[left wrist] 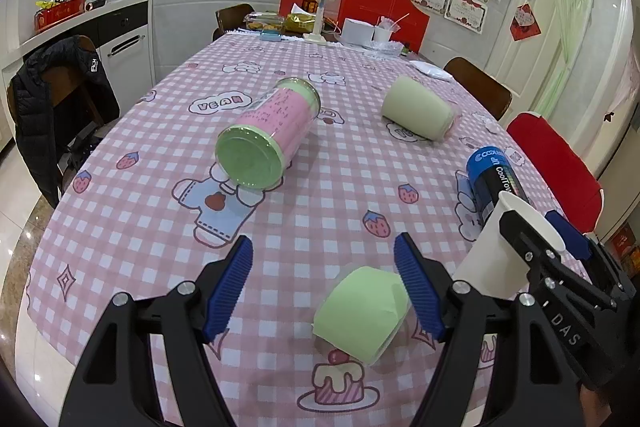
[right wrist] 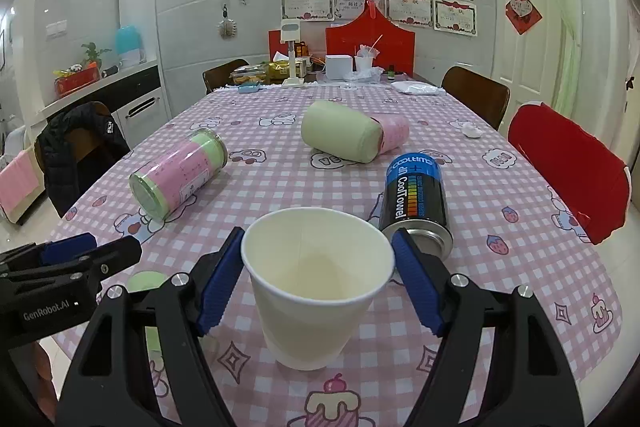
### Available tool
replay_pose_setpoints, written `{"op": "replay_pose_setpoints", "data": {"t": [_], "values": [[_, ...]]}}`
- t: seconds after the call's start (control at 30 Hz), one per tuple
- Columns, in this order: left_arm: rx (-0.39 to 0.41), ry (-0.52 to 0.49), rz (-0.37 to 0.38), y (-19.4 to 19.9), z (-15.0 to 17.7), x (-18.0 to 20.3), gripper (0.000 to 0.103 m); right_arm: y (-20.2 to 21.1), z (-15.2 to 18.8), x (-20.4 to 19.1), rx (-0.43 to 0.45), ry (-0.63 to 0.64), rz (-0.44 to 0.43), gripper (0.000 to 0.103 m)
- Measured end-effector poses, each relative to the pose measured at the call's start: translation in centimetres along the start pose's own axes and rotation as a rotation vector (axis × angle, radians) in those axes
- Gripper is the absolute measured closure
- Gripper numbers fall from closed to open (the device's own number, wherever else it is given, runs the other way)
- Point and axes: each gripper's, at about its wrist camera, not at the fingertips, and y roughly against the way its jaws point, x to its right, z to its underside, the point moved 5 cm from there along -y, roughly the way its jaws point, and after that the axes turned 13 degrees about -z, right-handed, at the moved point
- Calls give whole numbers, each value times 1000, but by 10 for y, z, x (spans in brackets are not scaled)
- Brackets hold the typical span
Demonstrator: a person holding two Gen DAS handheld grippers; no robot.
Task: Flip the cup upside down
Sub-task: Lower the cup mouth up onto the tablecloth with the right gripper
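Observation:
A white paper cup (right wrist: 316, 287) stands upright, mouth up, on the pink checked tablecloth between the blue pads of my right gripper (right wrist: 318, 283). The pads stand at the cup's rim on both sides, but I cannot tell whether they press it. In the left wrist view the same cup (left wrist: 492, 255) shows at the right, partly hidden by the right gripper (left wrist: 544, 239). My left gripper (left wrist: 324, 287) is open and empty over the table's near edge, its right pad beside a small green cup (left wrist: 362, 313) lying on its side.
A pink-and-green canister (left wrist: 266, 135) lies on its side mid-table. A pale green container (left wrist: 418, 113) lies further right. A blue-and-black can (right wrist: 416, 199) lies just right of the white cup. Chairs stand around the table (right wrist: 500, 267); clutter sits at the far end.

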Motion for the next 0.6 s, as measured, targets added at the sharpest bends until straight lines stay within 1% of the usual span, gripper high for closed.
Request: {"op": "replay_pose_setpoints", "data": {"t": [0.4,0.6], "values": [[14,-31,-4,13,5,1,31,11,7,-7,-5,-10,-22,30],[30,-38,-6,26,6,1,31,19,8,-10,6,-15,-32,24]]}}
